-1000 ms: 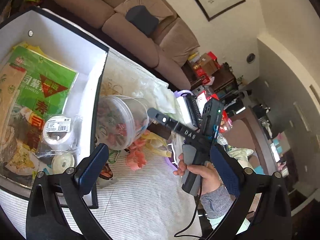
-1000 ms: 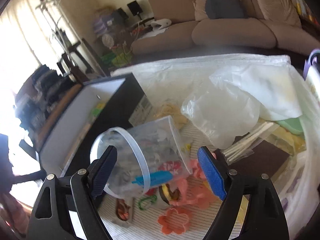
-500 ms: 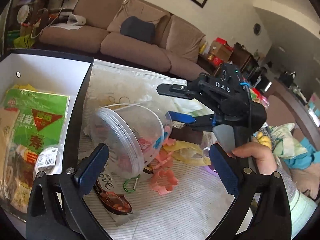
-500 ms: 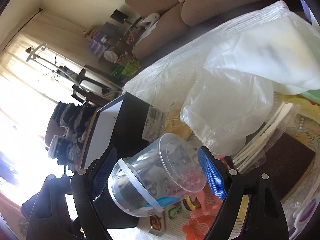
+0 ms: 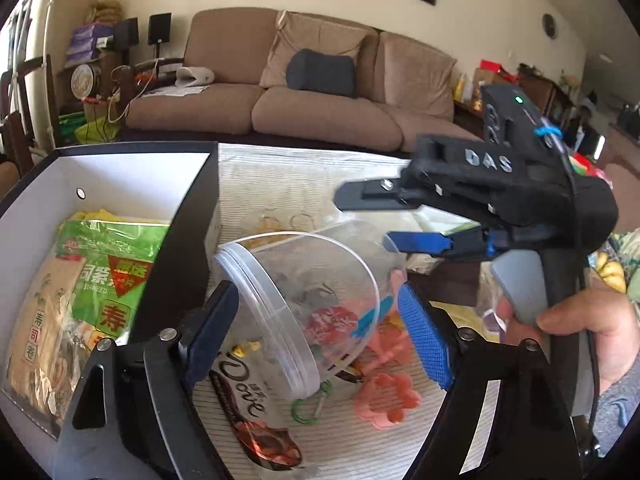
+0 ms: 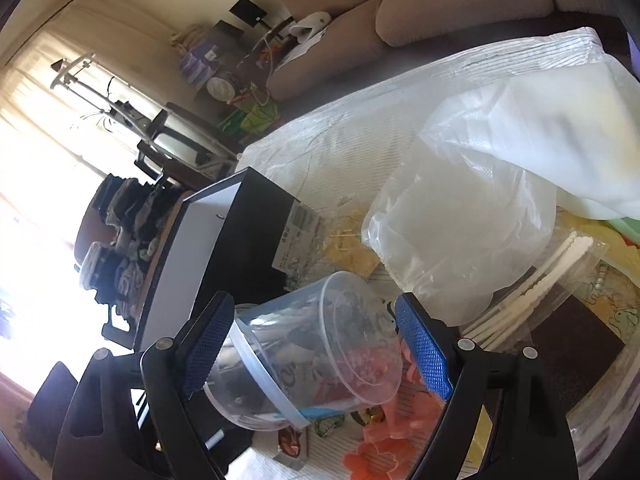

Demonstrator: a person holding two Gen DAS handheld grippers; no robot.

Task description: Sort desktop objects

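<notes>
Right hand-held gripper (image 6: pixel 314 354) is straddling, wide open and gripping nothing, the clear lidded plastic tub (image 6: pixel 308 360) lying tipped on the bench beside the black-walled box (image 5: pixel 192 240), seemingly lining up a grasp; left hand-held gripper (image 5: pixel 320 332) is hanging equally wide.

Both grippers — left gripper (image 5: pixel 316 328), right gripper (image 6: pixel 314 350) — hold their jaws spread wide, side by side.

A striped white cloth (image 5: pixel 280 184) is covering the worktop. A black box (image 5: pixel 188 240) with a white inside is sitting on it at the left. Beside the box, a clear plastic tub (image 5: pixel 304 300) is lying tipped on its side. Near it are lying a Dove wrapper (image 5: pixel 248 412), a green clip (image 5: pixel 306 410), orange flower shapes (image 5: pixel 386 400) and a crumpled clear bag (image 6: pixel 460 232).
</notes>
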